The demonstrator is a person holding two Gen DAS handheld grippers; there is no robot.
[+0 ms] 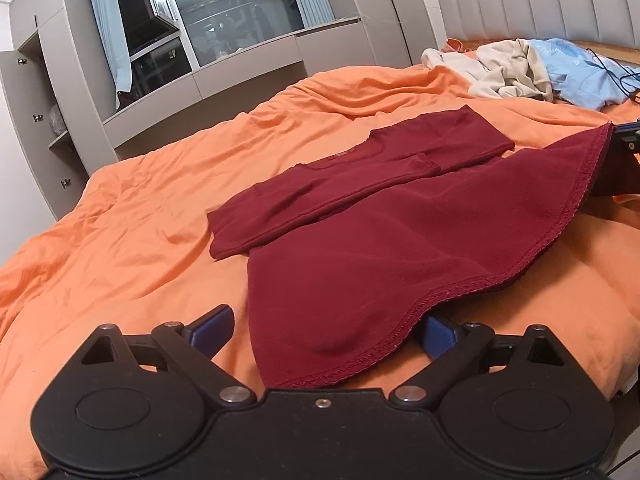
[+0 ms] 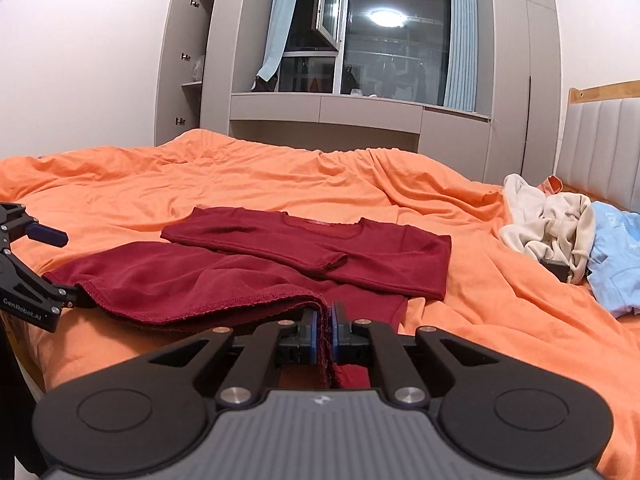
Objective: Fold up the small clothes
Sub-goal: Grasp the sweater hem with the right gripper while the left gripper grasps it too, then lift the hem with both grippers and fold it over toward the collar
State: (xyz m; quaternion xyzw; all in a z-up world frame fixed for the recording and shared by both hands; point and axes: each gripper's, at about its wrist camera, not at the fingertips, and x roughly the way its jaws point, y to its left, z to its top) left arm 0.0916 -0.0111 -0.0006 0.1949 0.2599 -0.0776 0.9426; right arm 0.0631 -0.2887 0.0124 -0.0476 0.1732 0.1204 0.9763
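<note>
A dark red long-sleeved top (image 1: pixel 360 216) lies on the orange duvet (image 1: pixel 120 200), both sleeves folded across its chest. My left gripper (image 1: pixel 324 330) is open, its blue fingers either side of the hem's left corner, which drapes between them. My right gripper (image 2: pixel 328 332) is shut on the hem's right corner of the top (image 2: pixel 224 276) and holds it slightly off the bed. The left gripper also shows in the right wrist view (image 2: pixel 52 264), at the far left by the hem. The right gripper shows at the right edge of the left wrist view (image 1: pixel 624 160).
A pile of cream and light blue clothes (image 2: pixel 560 240) with a black cable lies near the padded headboard (image 2: pixel 600 148). Grey cabinets and a window (image 2: pixel 380 40) stand beyond the bed's far side. The bed edge is just below my grippers.
</note>
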